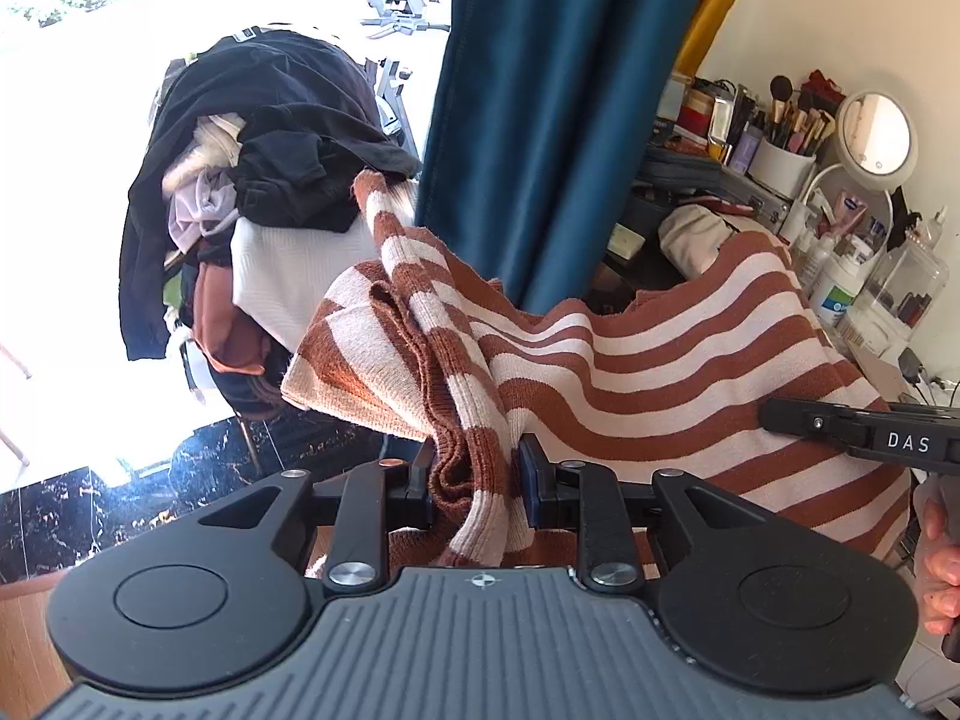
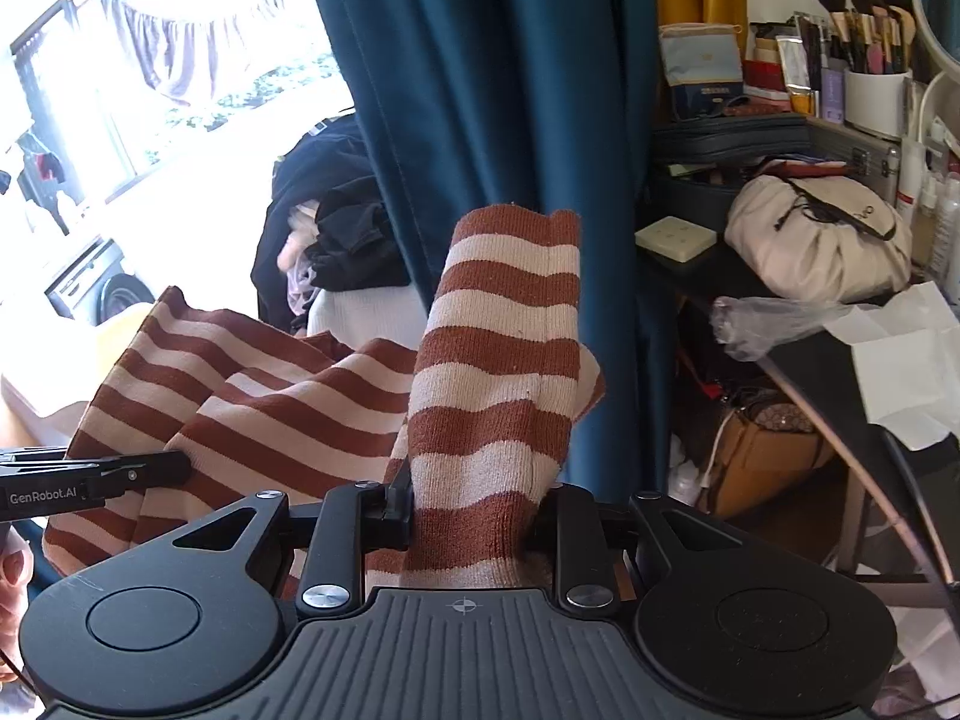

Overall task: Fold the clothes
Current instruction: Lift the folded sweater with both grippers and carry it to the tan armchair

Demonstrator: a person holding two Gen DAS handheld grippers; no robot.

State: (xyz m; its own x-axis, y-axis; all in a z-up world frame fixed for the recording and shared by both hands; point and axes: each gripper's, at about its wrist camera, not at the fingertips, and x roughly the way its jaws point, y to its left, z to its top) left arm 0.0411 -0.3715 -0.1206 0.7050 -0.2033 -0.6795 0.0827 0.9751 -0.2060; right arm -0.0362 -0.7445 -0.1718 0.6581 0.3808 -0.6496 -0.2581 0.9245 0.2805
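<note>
**Striped knit held aloft between both claws**

I have the striped knit garment (image 1: 660,360) off any surface, slung in the air between my two grippers, with the teal curtain (image 1: 540,120) hanging behind it. My left gripper (image 1: 474,480) has its jaws drawn in narrow, pinching a bunched roll of brown-and-cream knit, with a loose end trailing down below the fingers. My right gripper (image 2: 474,510) is likewise nearly closed, clamped on a flatter band of the same fabric, whose free end stands up above the jaws.

I judge the cloth to be light, soft and stretchy, a ribbed knit that sags between the holds and will droop wherever it goes unsupported. It looks grippy, not slippery, so a pinch on a doubled edge should hold; single layers may stretch out of shape. I would take it at seams or hems, near the corners.

The pile of unfolded clothes (image 1: 258,168) sits beyond the left hold, in front of the bright window. I see the cluttered vanity desk (image 2: 810,354) to the right, but no clear laying surface shows.
</note>
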